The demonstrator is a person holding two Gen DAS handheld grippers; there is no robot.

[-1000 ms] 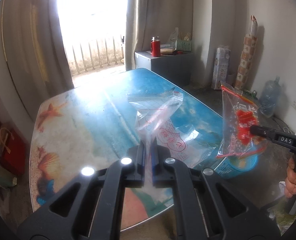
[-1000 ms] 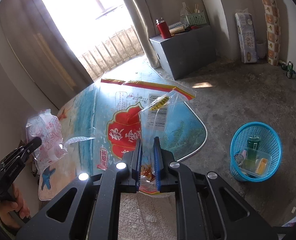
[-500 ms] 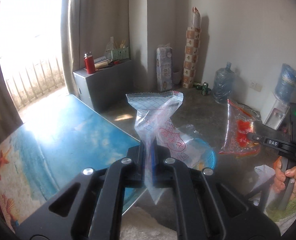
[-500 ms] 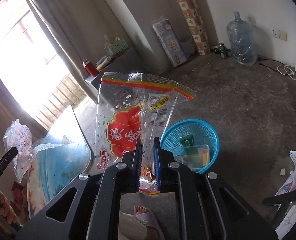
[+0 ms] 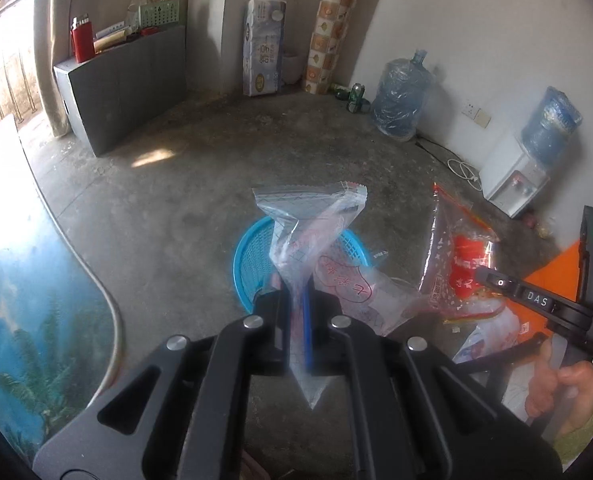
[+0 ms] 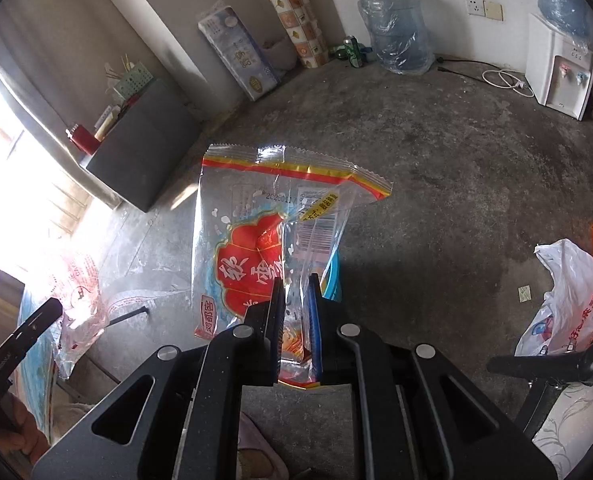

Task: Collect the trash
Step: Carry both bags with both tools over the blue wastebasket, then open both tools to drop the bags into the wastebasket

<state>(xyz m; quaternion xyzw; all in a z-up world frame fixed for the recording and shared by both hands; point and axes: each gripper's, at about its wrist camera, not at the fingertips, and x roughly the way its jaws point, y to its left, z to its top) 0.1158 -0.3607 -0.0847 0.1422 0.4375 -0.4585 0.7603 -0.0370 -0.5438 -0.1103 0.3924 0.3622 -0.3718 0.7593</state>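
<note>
Clear bag (image 5: 312, 236): thin transparent plastic with a red stamp and grid print, pinched near its lower part, its top edge standing up ahead of the jaws, directly over the blue basket in the left wrist view.
Red snack bag (image 6: 256, 248): transparent wrapper with a red panel, yellow-and-red top band and a barcode, gripped at its lower end and standing upright; the same bag appears at the right of the left wrist view (image 5: 460, 264).
Blue basket (image 5: 252, 264): perforated plastic bin on the concrete floor, below both bags; only a sliver of its rim (image 6: 332, 280) shows behind the snack bag in the right wrist view.
Left gripper (image 5: 296, 312): jaws clenched on the clear bag, pointing steeply down toward the basket; seen from the side at the left edge of the right wrist view (image 6: 36, 324).
Right gripper (image 6: 296, 308): jaws clamped on the red snack bag, angled steeply down at the floor.
Right hand (image 5: 564, 396): fingers wrapped round the gripper handle, a green cuff at the wrist.
Worktop (image 5: 28, 312): sea-print surface with a pale rim, at the left, clear of both bags.
Floor (image 5: 176, 200): bare grey concrete.
</note>
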